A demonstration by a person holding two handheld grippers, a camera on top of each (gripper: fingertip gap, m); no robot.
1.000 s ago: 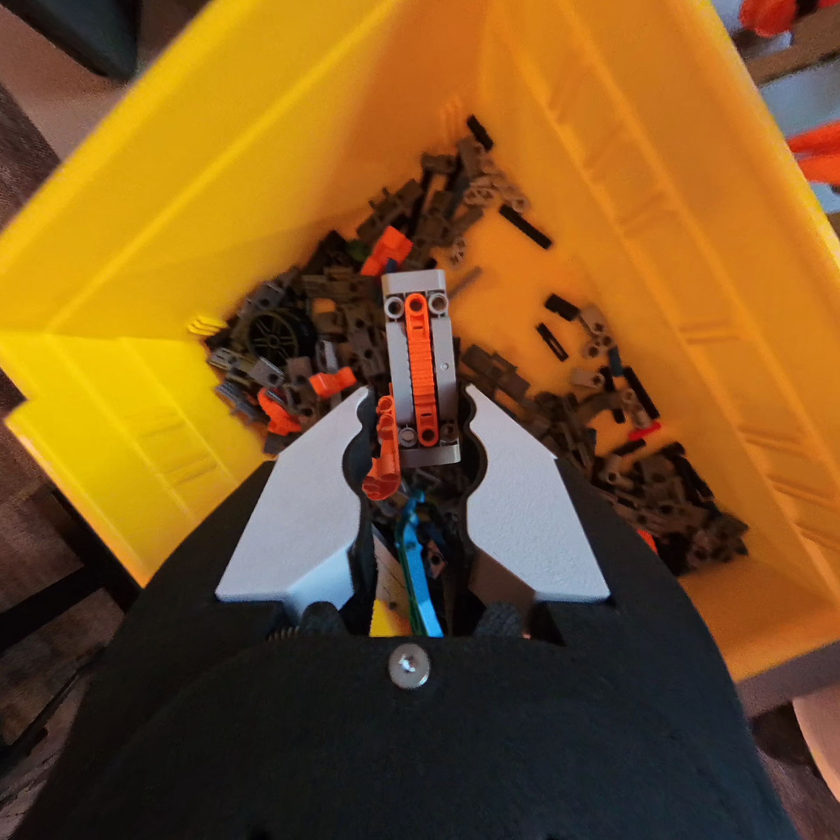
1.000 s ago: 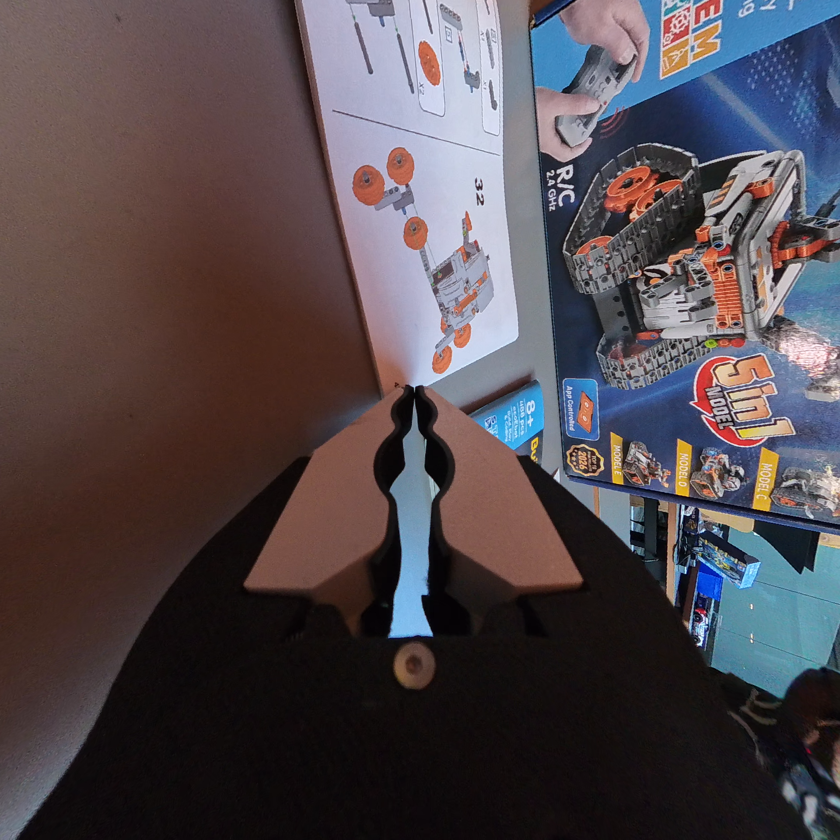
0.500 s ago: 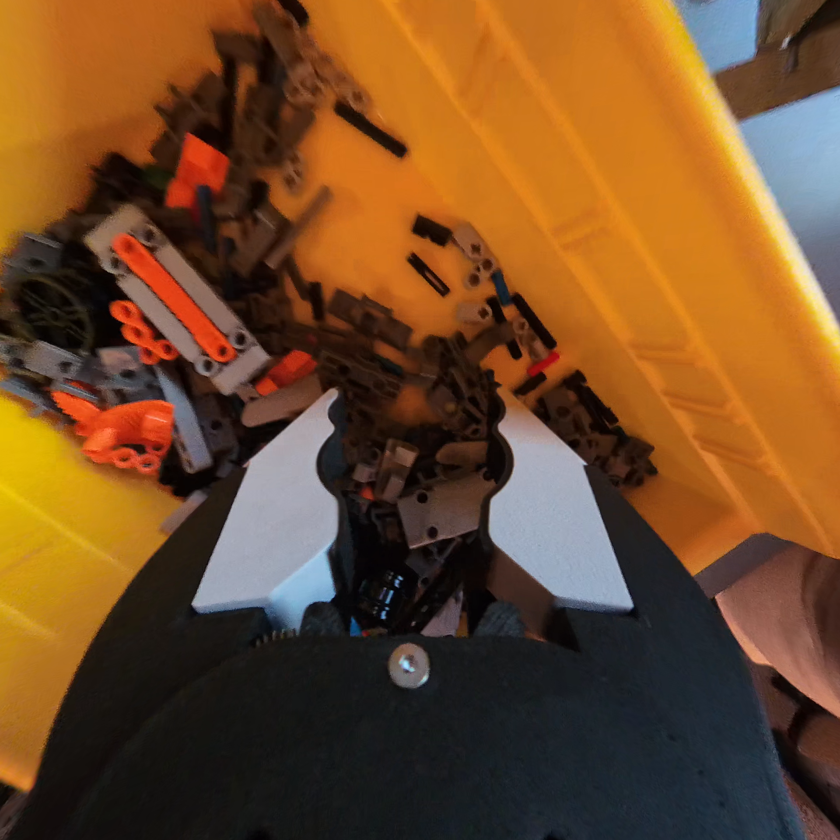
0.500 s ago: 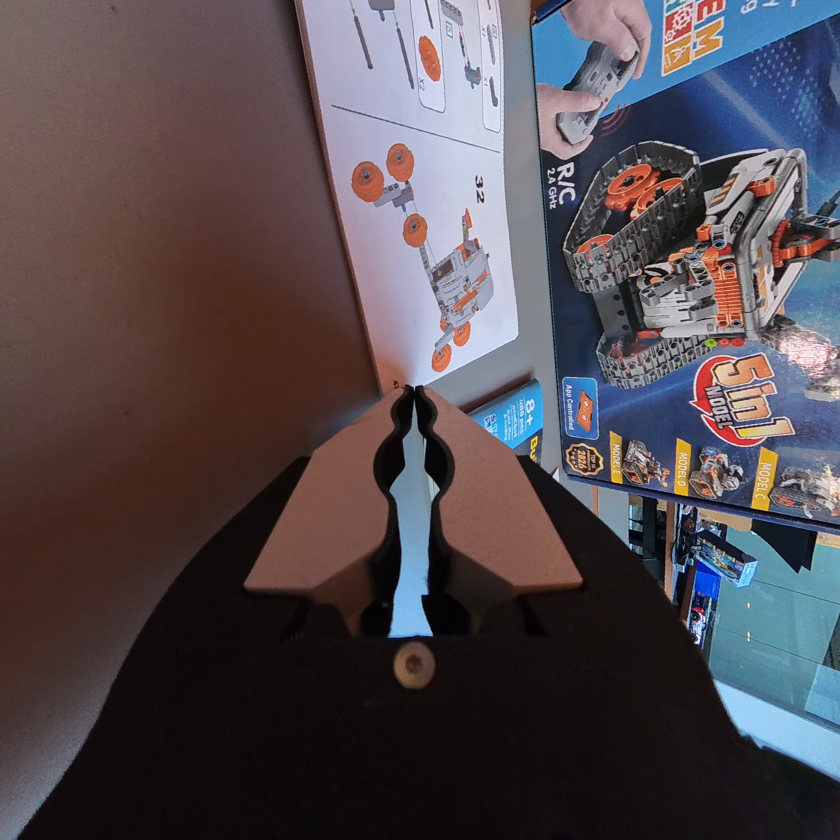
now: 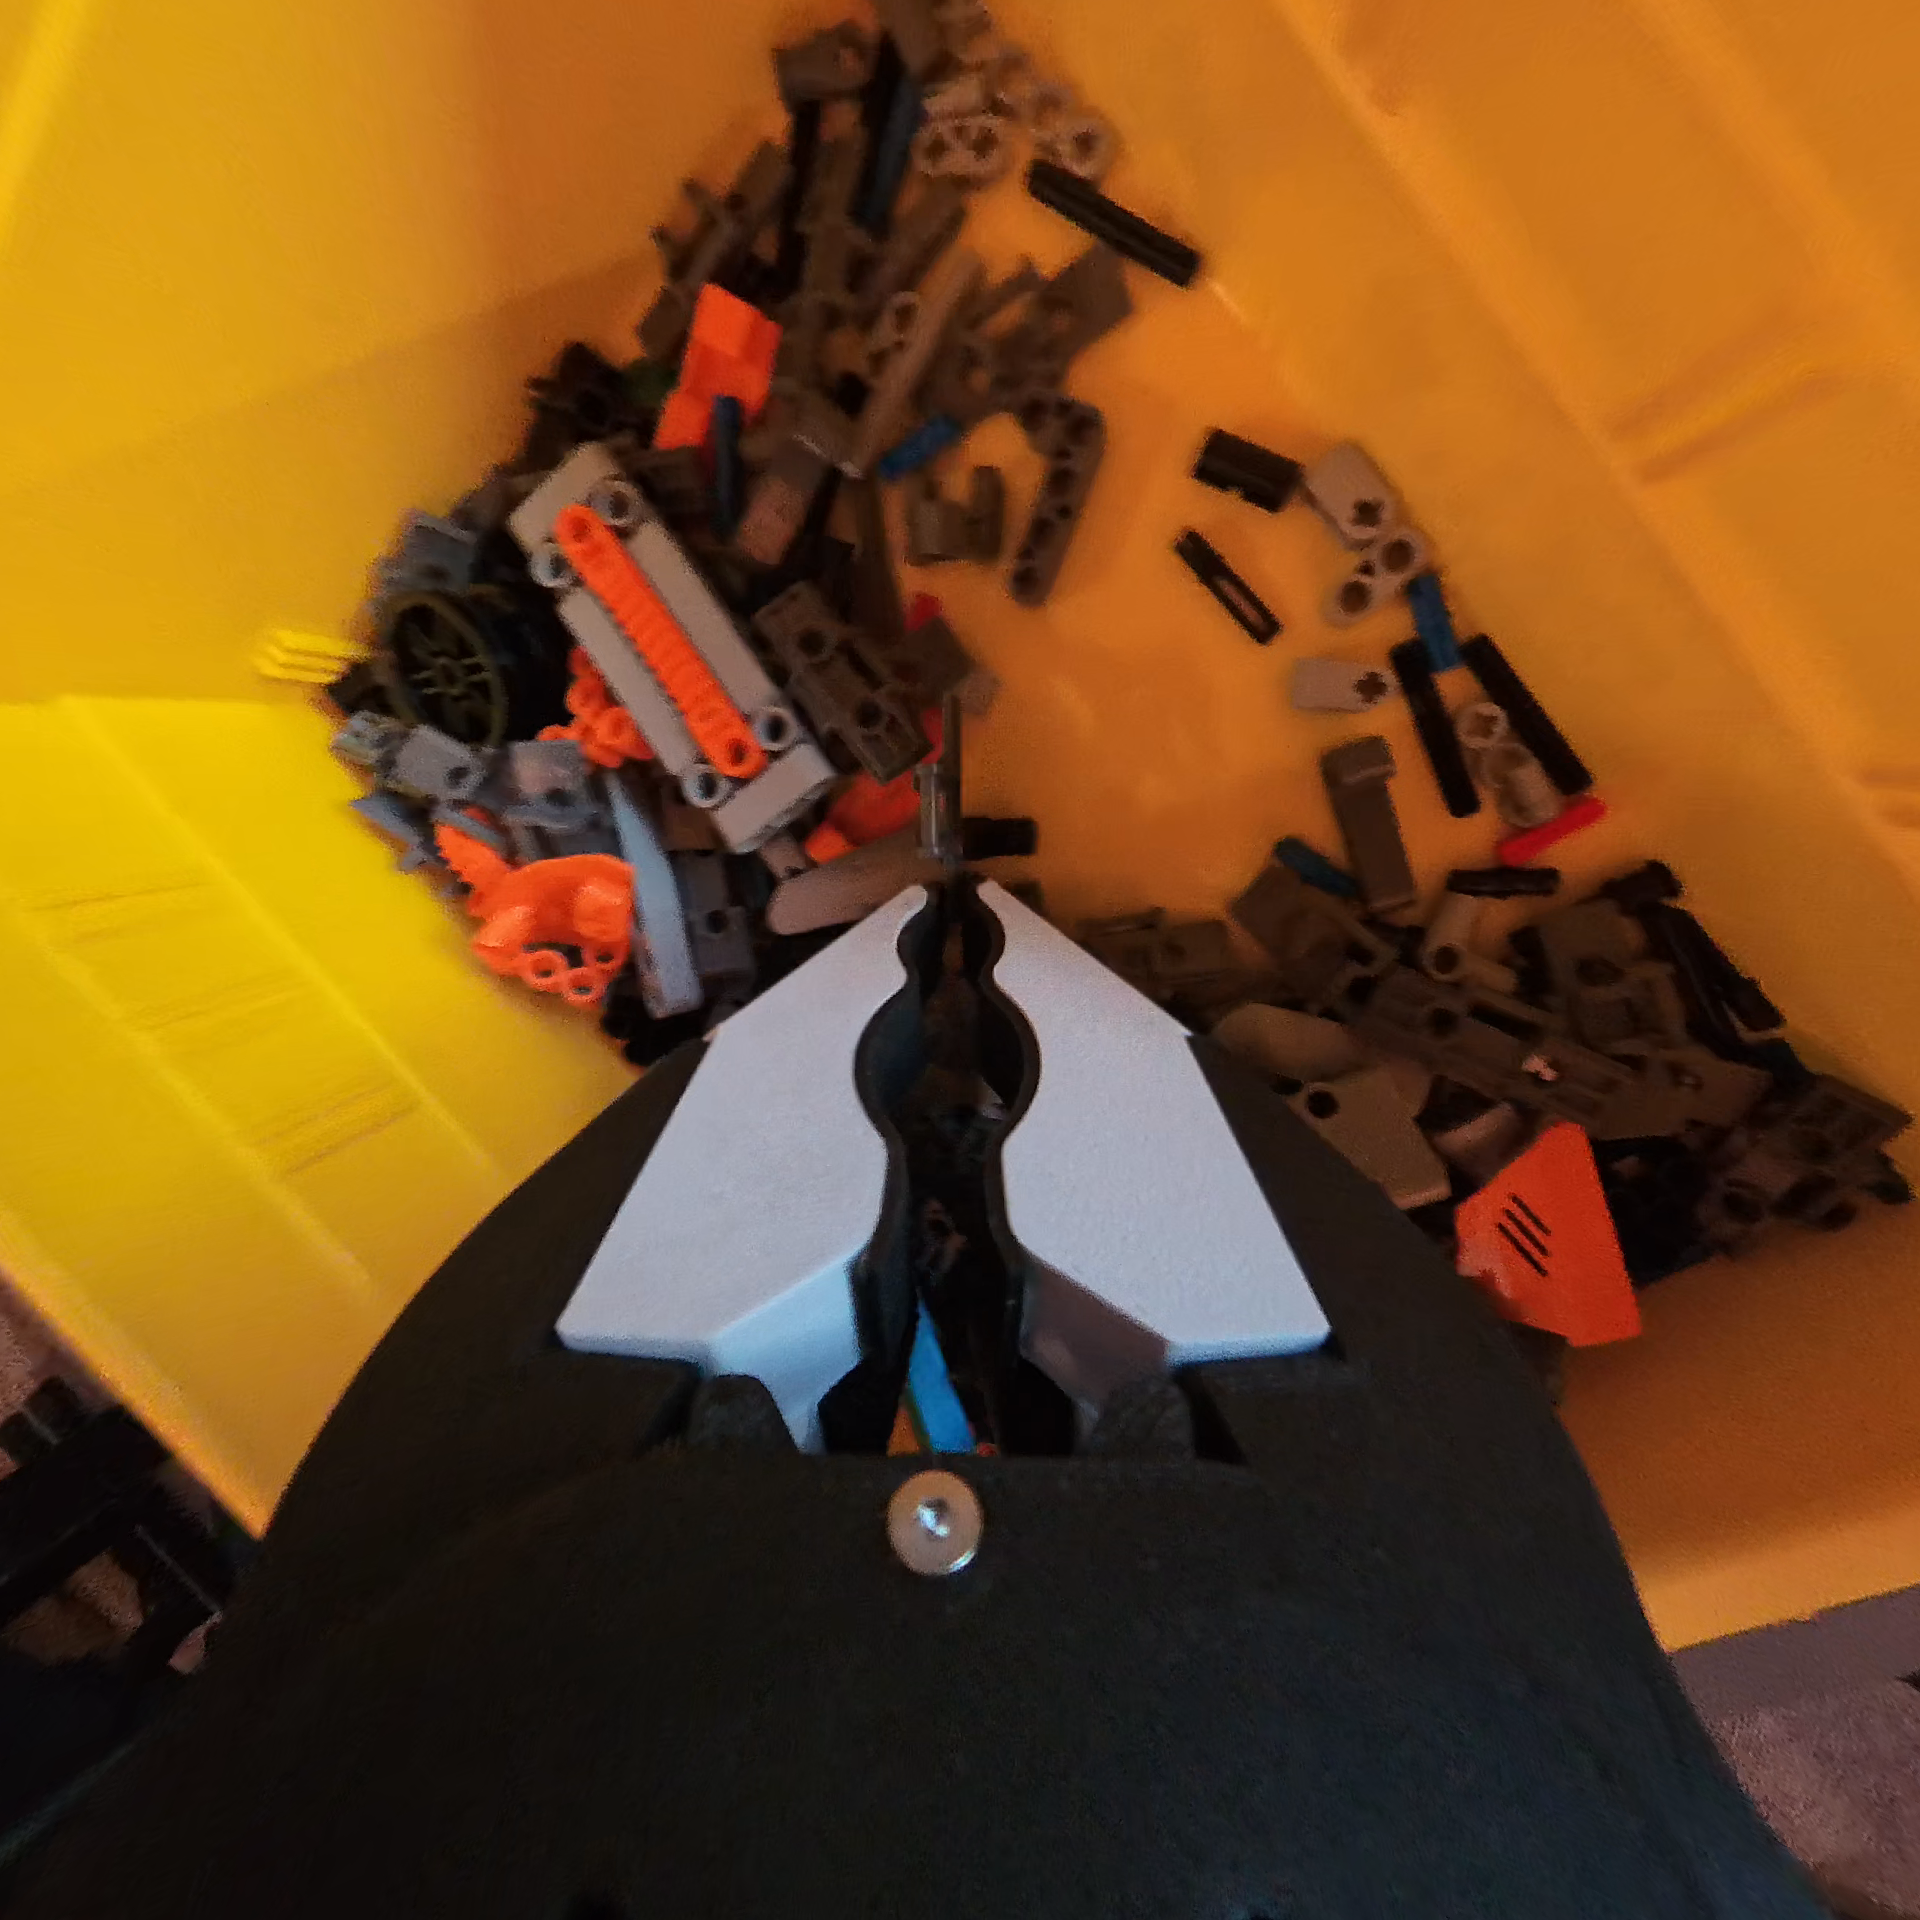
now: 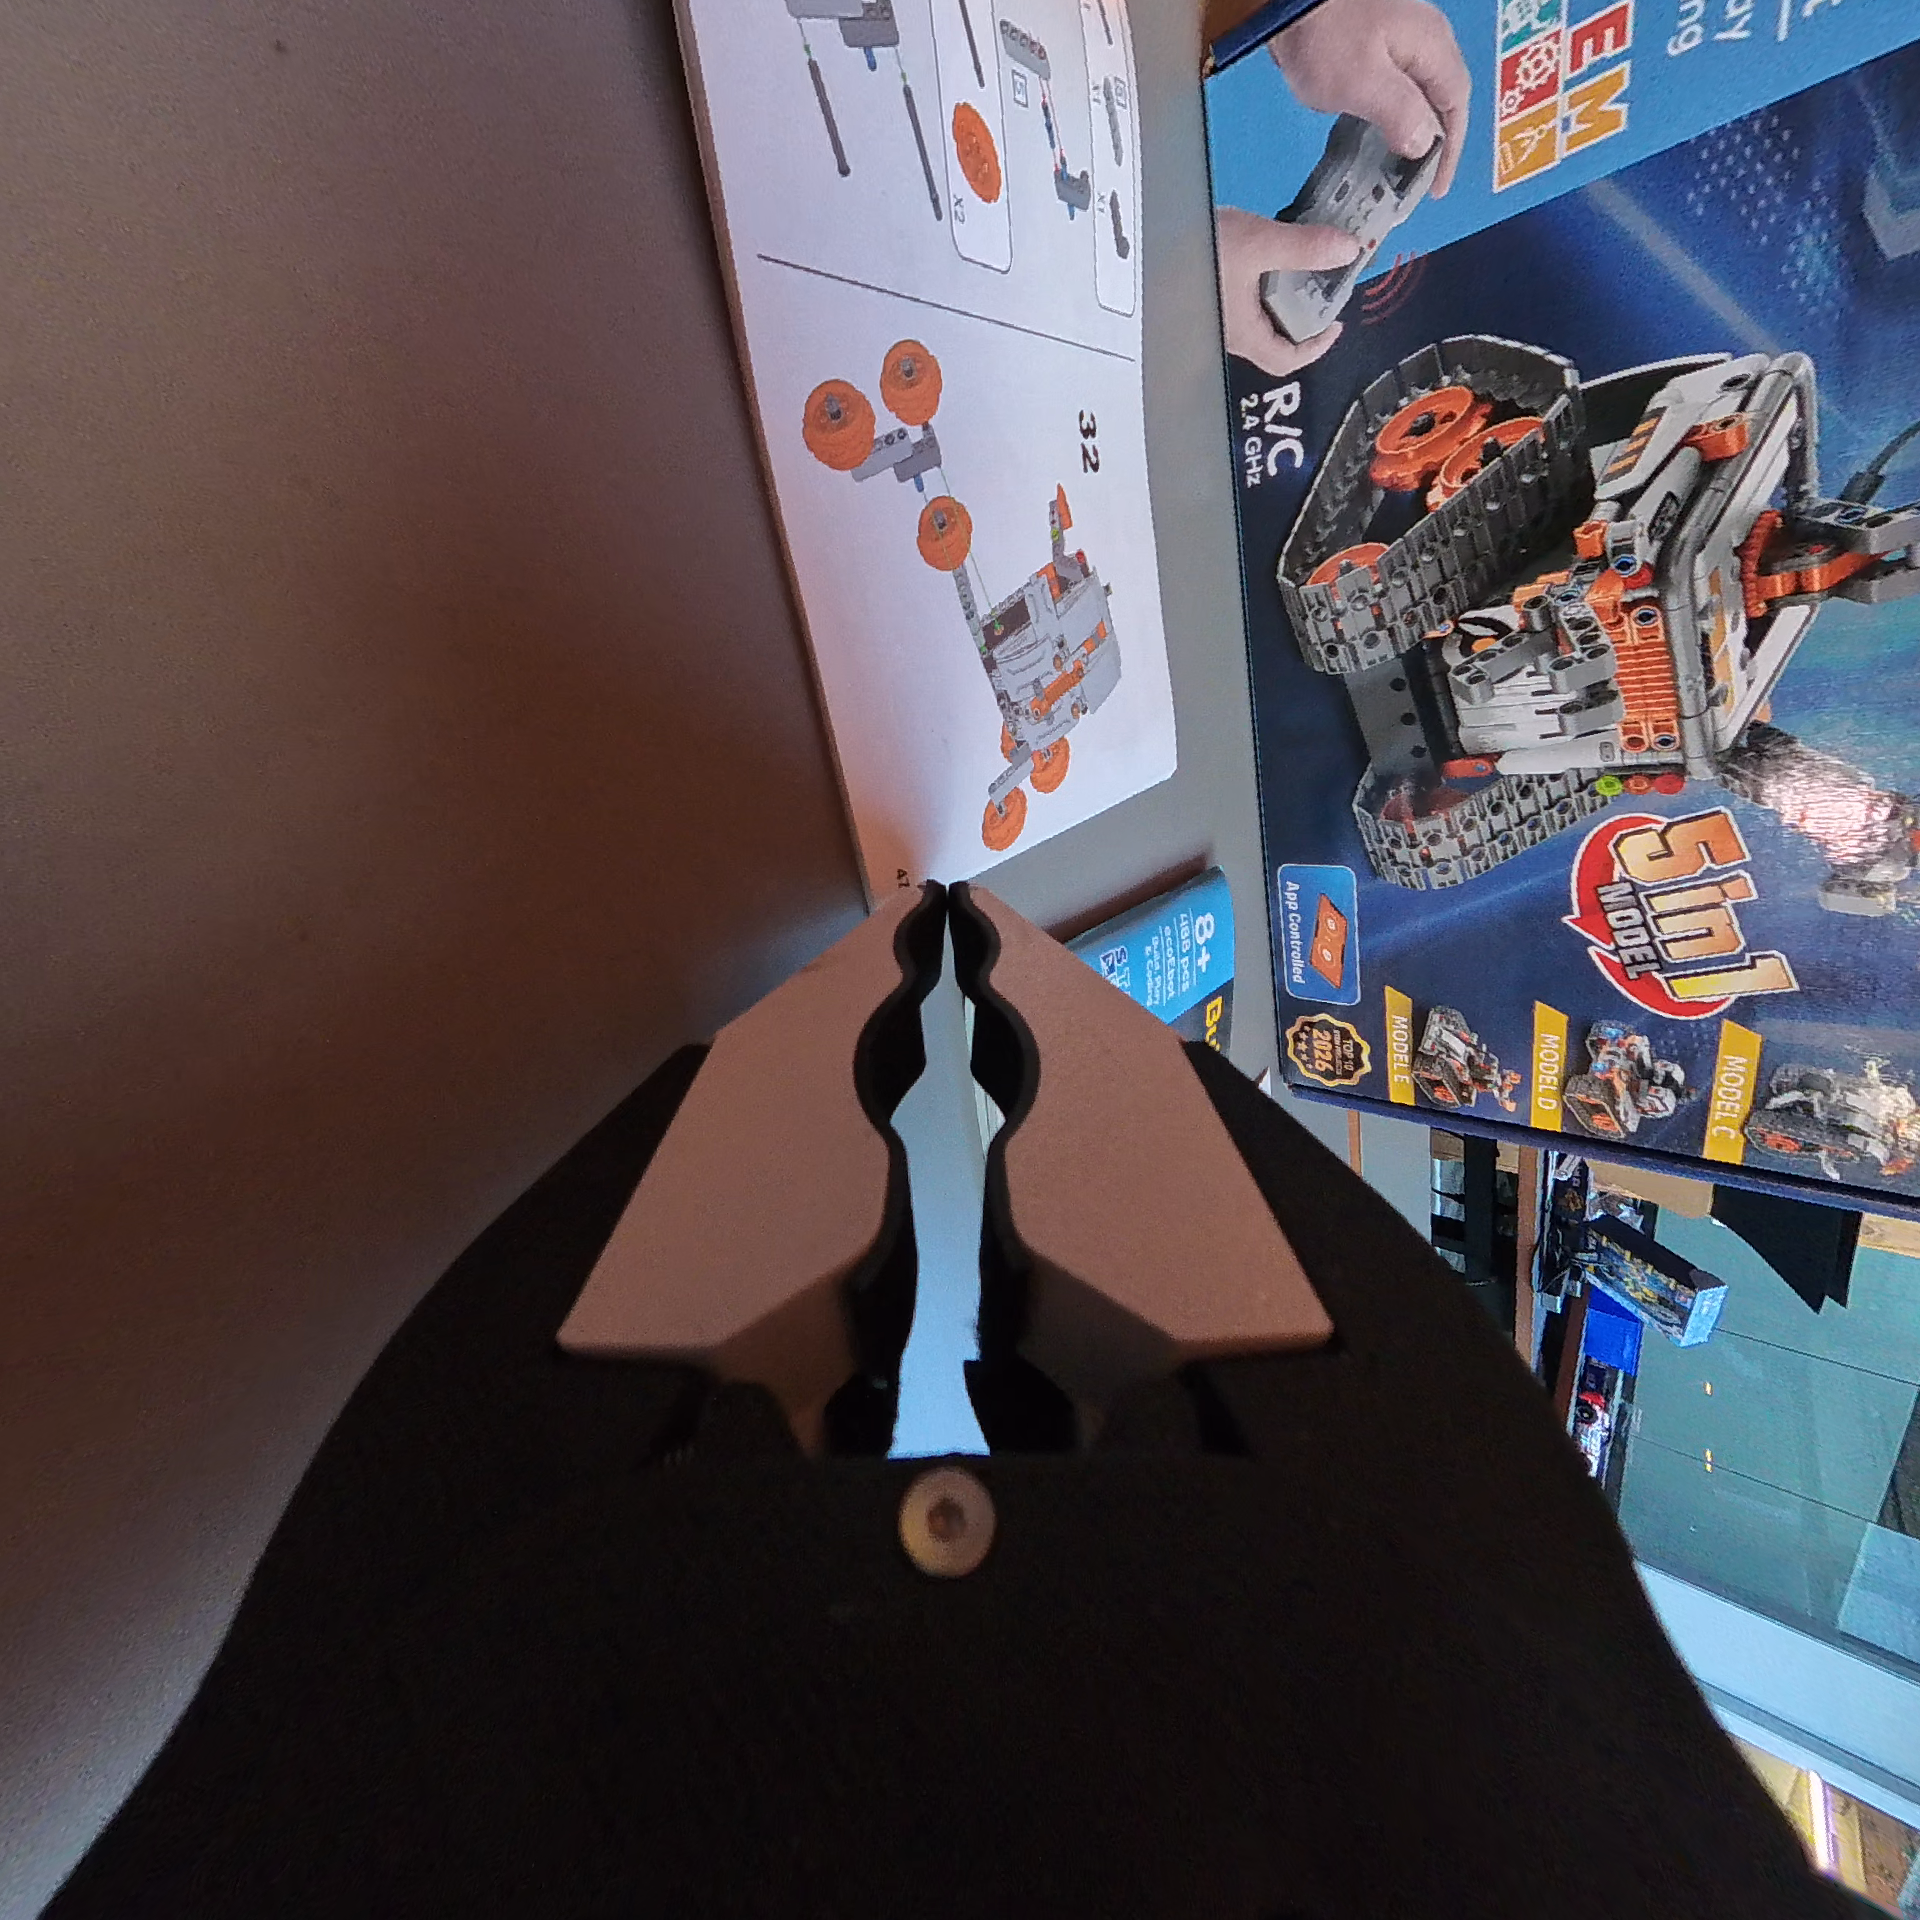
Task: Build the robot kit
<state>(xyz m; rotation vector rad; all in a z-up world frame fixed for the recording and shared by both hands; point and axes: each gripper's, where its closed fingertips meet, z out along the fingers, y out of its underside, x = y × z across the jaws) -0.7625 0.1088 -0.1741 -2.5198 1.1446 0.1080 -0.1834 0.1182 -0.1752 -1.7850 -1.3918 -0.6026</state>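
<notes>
Closed since a half-second ago, the left gripper (image 5: pixel 948 888) now pinches a thin dark pin (image 5: pixel 943 790) at its tips, lifted above loose bricks in the yellow bin (image 5: pixel 260 343). Light, stiff and small, the pin looks apt to twist; mid-shaft holds best. Nearby lie a grey-orange block (image 5: pixel 665 644) and wheel (image 5: pixel 449 655). The right gripper (image 6: pixel 948 891), jaws nearly shut and empty, hovers over a manual (image 6: pixel 977 436) beside a box (image 6: pixel 1558 582) on the desk (image 6: pixel 364 520).
</notes>
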